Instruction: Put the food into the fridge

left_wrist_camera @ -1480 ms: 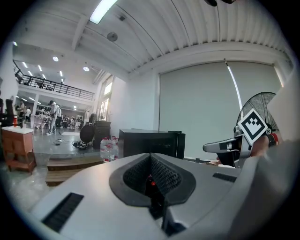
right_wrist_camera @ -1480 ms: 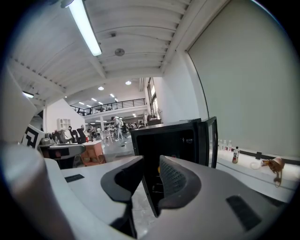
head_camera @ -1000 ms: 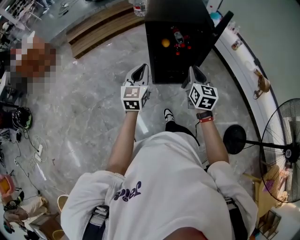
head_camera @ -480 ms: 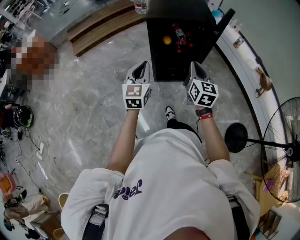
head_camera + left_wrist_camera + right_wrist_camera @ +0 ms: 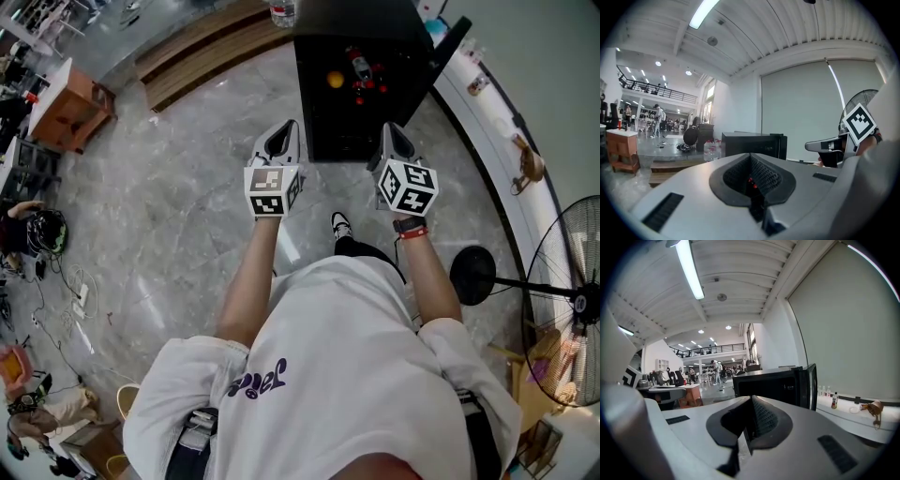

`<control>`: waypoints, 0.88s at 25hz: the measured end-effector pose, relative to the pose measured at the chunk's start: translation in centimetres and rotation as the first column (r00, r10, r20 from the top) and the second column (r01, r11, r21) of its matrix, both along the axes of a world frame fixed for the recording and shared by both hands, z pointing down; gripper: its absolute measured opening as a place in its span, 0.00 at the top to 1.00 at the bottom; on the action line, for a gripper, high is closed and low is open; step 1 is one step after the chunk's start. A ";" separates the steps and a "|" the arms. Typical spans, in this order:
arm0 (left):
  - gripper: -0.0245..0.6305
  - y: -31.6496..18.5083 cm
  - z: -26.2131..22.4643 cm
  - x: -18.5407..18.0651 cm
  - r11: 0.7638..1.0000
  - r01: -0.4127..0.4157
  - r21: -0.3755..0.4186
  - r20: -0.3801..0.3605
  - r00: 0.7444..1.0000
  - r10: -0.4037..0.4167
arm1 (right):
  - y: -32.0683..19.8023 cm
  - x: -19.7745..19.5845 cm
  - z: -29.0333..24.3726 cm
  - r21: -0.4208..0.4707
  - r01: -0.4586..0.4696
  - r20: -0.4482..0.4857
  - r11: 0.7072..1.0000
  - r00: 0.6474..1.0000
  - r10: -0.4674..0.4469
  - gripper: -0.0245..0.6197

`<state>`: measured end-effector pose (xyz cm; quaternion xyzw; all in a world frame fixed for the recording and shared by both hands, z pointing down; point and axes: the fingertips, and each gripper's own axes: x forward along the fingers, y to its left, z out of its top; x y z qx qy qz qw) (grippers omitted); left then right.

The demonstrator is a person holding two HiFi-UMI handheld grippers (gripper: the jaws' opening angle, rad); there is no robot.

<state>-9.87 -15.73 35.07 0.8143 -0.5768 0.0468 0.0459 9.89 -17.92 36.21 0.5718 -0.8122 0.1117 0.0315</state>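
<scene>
Food [image 5: 336,81], an orange ball beside red items, sits inside the open black fridge [image 5: 323,127] on the floor, and the left tool [image 5: 285,129] and right tool [image 5: 390,131], both pressed together and empty, have edged slightly nearer it than a second ago; the purple shirt print [image 5: 255,380] is unreadable.

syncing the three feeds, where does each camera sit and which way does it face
Head view: on the person's head, looking steeply down at the floor and open fridge; shows torso, both forearms, left gripper, right gripper.
Left gripper view: on the left gripper, looking along its shut jaws at the fridge; right gripper at right edge.
Right gripper view: on the right gripper, looking along its shut jaws at the fridge; left gripper at left edge.
Shared: all three show the fridge.
</scene>
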 end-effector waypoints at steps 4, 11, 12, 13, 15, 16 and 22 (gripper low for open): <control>0.93 0.0 0.1 0.1 1.000 0.007 -0.003 -0.013 1.000 -0.007 | 0.2 0.3 0.4 -0.007 0.001 -0.005 1.000 1.000 -0.001 0.94; 0.93 0.0 0.2 -0.1 1.000 0.010 0.000 -0.017 1.000 -0.010 | 0.1 0.5 0.6 -0.009 -0.001 -0.003 1.000 1.000 0.001 0.94; 0.93 -0.1 0.2 0.0 1.000 0.009 -0.001 -0.017 1.000 -0.009 | 0.1 0.6 0.7 -0.011 -0.002 -0.002 1.000 1.000 0.002 0.94; 0.93 -0.1 0.3 0.1 1.000 0.008 -0.002 -0.017 1.000 -0.008 | 0.0 0.7 0.7 -0.013 -0.003 -0.001 1.000 1.000 0.003 0.94; 0.93 -0.3 0.3 0.3 1.000 0.005 -0.003 -0.017 1.000 -0.005 | 0.0 1.0 0.8 -0.017 -0.006 0.002 1.000 1.000 0.006 0.94; 0.93 -0.3 0.4 0.3 1.000 0.003 -0.005 -0.017 1.000 -0.004 | -0.1 1.1 0.8 -0.018 -0.007 0.002 1.000 1.000 0.007 0.94; 0.93 -0.9 1.0 0.8 1.000 -0.009 -0.013 -0.020 1.000 0.009 | -0.3 1.7 1.4 -0.030 -0.017 -0.002 0.999 1.000 0.017 0.94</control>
